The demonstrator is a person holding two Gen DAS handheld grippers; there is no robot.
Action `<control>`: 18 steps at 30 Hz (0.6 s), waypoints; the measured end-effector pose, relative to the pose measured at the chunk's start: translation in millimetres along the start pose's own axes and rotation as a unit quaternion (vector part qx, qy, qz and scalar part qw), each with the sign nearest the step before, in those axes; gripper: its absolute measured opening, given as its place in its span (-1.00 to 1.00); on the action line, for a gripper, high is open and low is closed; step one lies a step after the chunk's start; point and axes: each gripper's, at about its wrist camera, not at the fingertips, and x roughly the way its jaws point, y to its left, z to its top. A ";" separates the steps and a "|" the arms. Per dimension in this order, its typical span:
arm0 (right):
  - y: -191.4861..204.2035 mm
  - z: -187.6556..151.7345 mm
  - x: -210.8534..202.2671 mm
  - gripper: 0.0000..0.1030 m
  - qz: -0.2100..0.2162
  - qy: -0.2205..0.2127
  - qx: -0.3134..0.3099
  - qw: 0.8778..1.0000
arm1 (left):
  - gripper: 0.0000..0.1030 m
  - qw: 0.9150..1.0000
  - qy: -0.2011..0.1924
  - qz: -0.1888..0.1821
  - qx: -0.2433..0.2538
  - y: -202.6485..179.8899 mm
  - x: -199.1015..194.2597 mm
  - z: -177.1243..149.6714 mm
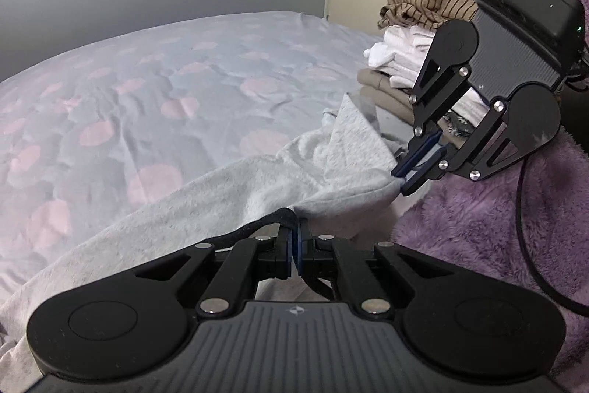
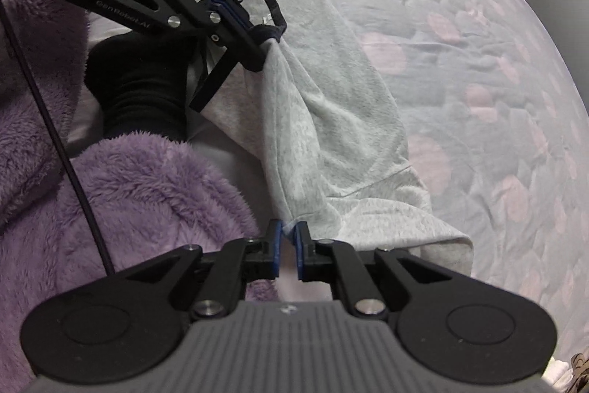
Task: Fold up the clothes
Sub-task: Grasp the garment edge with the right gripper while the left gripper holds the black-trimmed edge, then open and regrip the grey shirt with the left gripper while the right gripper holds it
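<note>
Two grippers hold one pale grey fleecy garment point(image 1: 235, 194) stretched over the bed with the grey sheet printed with pink blotches point(image 1: 121, 91). In the left wrist view, the left gripper point(image 1: 295, 240) is clamped tight on the dark-trimmed edge point(image 1: 257, 225) at the near centre. To the right, the right gripper point(image 1: 401, 177) pinches a grey corner. A stack of folded clothes, striped brown on top point(image 1: 423, 21), sits far right, and a purple fluffy robe point(image 1: 497, 209) fills the near right.

In the right wrist view, the right gripper point(image 2: 288, 236) shows a narrow gap between its pads with only a thin fabric edge caught there. That hold looks slight, so a pull could slip the corner free and collapse the fold. The garment point(image 2: 331, 135) looks soft and creased, bunched into a ridge toward the left gripper point(image 2: 257, 56), far left.
</note>
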 end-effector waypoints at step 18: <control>2.5 55.9 22.6 -0.65 0.032 -0.017 -0.044 0.998 | -0.98 1.000 -0.003 -0.006 0.008 3.3 -3.3 -4.1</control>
